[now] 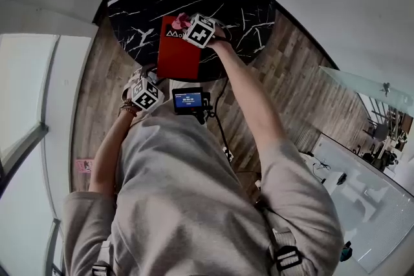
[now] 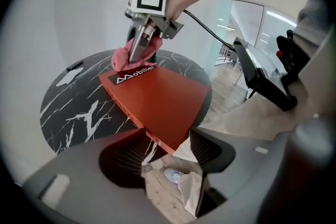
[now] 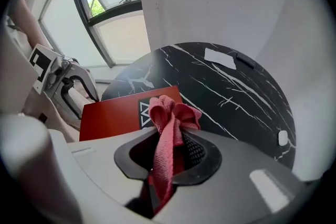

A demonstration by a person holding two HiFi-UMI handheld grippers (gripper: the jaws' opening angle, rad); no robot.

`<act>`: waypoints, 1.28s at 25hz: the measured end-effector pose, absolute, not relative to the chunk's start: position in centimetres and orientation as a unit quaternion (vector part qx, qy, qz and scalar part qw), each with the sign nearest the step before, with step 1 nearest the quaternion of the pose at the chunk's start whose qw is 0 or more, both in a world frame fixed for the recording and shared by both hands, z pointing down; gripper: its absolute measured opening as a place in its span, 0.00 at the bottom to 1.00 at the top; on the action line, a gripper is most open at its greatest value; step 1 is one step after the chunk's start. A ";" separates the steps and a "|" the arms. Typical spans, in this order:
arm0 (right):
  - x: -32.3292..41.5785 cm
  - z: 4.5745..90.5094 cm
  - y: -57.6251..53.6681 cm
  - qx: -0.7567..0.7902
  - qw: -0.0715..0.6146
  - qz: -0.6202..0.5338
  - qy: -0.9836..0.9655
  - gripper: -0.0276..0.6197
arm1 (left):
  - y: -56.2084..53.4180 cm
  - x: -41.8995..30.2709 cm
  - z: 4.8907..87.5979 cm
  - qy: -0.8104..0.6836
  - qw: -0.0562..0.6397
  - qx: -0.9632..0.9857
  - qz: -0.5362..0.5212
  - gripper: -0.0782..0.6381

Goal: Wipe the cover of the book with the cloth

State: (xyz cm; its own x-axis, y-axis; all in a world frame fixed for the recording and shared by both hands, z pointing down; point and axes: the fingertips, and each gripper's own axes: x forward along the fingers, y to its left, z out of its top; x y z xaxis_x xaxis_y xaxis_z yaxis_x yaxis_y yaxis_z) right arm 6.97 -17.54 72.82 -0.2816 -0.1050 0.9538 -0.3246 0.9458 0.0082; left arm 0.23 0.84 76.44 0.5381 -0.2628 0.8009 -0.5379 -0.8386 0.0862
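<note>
The right tongs [image 3: 173,144] are shut tight on the pink cloth [image 3: 170,113]. The cloth is pinched between the two tips, and a soft bunch of it is left sticking out past them. That bunch is pressed down on the red book [image 2: 157,97], at the book's 12 o'clock end, right by the white mark [image 2: 135,74] on the cover.

The left tongs [image 2: 168,152] are held wide open. Nothing is squeezed by them, but the book's 6 o'clock corner is seen between the two tips.

The book is laid flat on the black bench [image 2: 79,107], at the bench's 6 o'clock edge. Its near corner is poked out past that edge.

The cloth is probably light and floppy, so it is best used bunched up. The book looks stiff and flat, and its cover looks smooth, so it may be slid about when it is rubbed. It is best grabbed at the near corner that sticks out, so that sliding can be stopped.
</note>
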 end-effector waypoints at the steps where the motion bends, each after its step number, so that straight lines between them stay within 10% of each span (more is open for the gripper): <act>1: 6.9 73.0 -17.3 0.135 0.584 0.101 -0.794 0.18 | 0.8 0.3 76.4 -0.234 0.161 0.861 0.422 0.47; 32: 5.9 74.1 -10.5 0.061 0.633 0.125 -0.762 0.17 | 0.5 0.4 76.7 -0.237 0.145 0.858 0.432 0.50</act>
State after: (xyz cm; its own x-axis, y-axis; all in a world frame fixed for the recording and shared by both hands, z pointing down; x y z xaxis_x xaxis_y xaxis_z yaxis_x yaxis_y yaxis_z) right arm 5.93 -10.50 74.10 -0.1922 0.0646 0.9792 -0.2513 0.9613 -0.1128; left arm 0.38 0.51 76.72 0.5156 -0.2808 0.8095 -0.5316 -0.8458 0.0452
